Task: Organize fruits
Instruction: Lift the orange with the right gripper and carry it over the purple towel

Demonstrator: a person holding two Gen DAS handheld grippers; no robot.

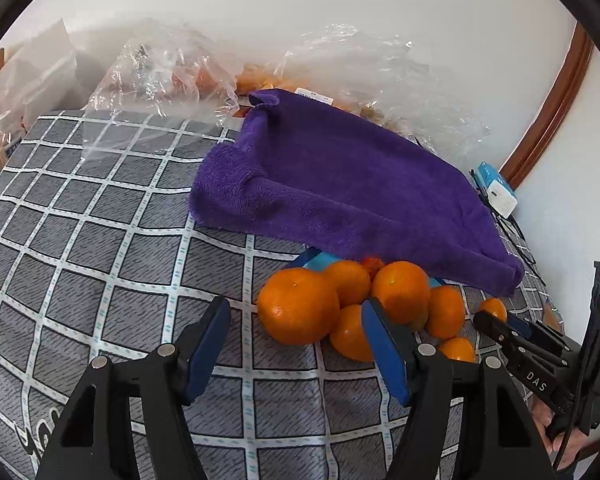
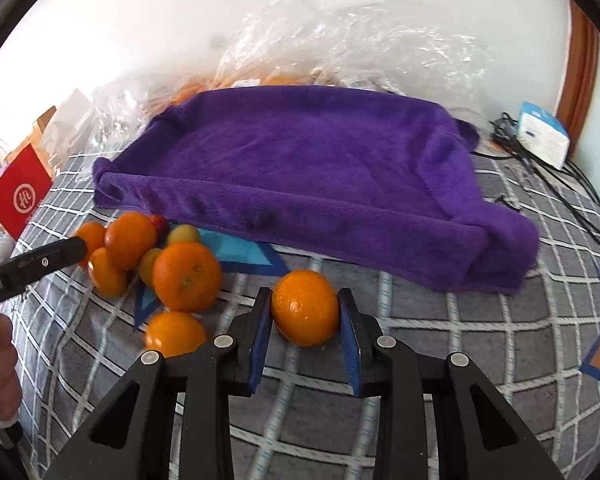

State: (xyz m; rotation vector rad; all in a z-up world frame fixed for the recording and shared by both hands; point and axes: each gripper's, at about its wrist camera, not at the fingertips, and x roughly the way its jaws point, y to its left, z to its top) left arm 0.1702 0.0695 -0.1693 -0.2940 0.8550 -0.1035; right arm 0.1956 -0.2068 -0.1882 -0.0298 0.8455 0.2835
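Note:
A pile of several oranges (image 1: 298, 310) lies on the checked cloth in front of a purple towel (image 1: 340, 184) that is draped over a raised, tray-like shape. My left gripper (image 1: 296, 320) is open, its jaws on either side of the big front orange, just short of it. My right gripper (image 2: 305, 312) is shut on an orange (image 2: 305, 307), apart from the pile (image 2: 186, 280). The right gripper's fingers show in the left wrist view (image 1: 496, 326) with the held orange (image 1: 493, 309). The towel shows in the right wrist view (image 2: 300, 168).
Clear plastic bags (image 1: 160, 72) holding more fruit lie behind the towel. A red paper bag (image 2: 18, 196) stands at the far left. A white and blue box (image 2: 542, 136) and black cables (image 2: 548, 172) lie at the right. Blue tape (image 2: 244, 256) marks the cloth.

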